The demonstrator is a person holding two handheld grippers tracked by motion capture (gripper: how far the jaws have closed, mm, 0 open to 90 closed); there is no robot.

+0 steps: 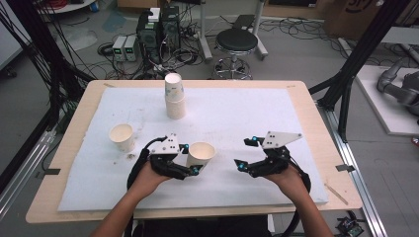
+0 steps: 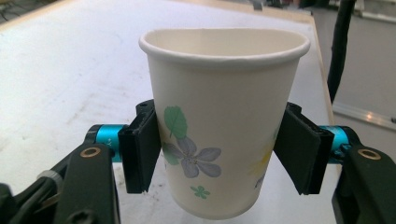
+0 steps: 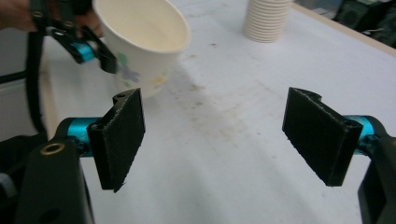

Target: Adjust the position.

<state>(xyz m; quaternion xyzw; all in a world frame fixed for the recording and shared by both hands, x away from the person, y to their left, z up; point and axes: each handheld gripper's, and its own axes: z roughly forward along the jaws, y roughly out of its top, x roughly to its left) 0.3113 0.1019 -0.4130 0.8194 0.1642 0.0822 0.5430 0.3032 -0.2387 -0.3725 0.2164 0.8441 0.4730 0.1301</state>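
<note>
High view shows the left gripper (image 1: 193, 159) clamped on a flowered cup (image 1: 200, 155), held upright over the white mat (image 1: 237, 118); the right gripper (image 1: 243, 153) hangs near it with jaws wide and empty, cup stack (image 1: 175, 96) well behind

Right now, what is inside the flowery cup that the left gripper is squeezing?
Nothing that can be seen. The flowery cup in the left gripper has bare cream walls inside, as the right gripper view shows. Its very bottom is hidden behind the rim.
</note>
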